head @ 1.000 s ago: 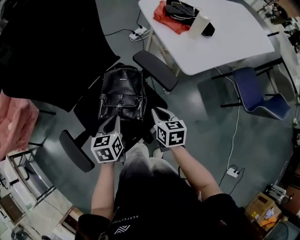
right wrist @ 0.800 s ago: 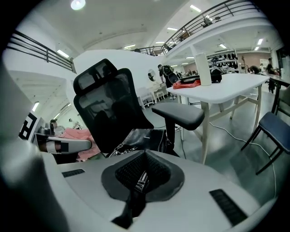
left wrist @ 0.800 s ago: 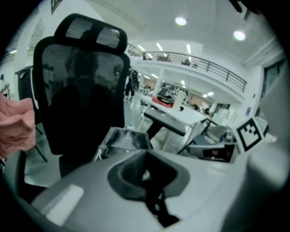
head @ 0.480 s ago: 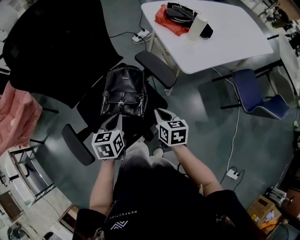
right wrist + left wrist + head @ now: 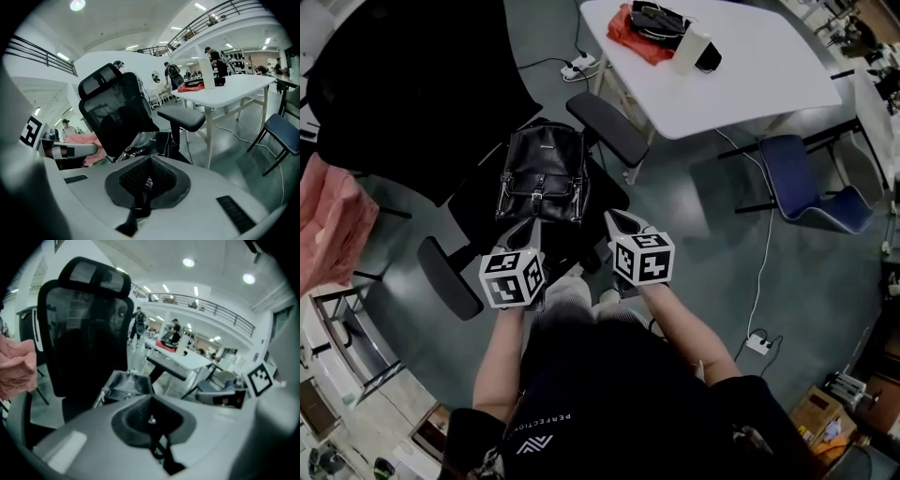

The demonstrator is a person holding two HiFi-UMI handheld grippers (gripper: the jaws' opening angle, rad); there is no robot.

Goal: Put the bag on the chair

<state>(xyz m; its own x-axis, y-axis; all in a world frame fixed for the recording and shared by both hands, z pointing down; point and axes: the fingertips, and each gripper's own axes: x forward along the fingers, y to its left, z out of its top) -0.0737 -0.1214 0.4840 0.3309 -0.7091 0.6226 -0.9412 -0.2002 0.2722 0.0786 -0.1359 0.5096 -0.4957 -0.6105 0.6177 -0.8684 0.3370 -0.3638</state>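
Black leather bag [image 5: 541, 173] rests on the seat of the black mesh office chair [image 5: 607, 128], long axis running away from the person, just ahead of the left hand-held gripper [image 5: 525, 242], the right hand-held gripper [image 5: 622, 225] slightly farther, both clenched on nothing.

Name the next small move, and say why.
Probably just draw both back: the bag already lies on the chair seat, and the left hand-held gripper and right hand-held gripper are shut and empty.
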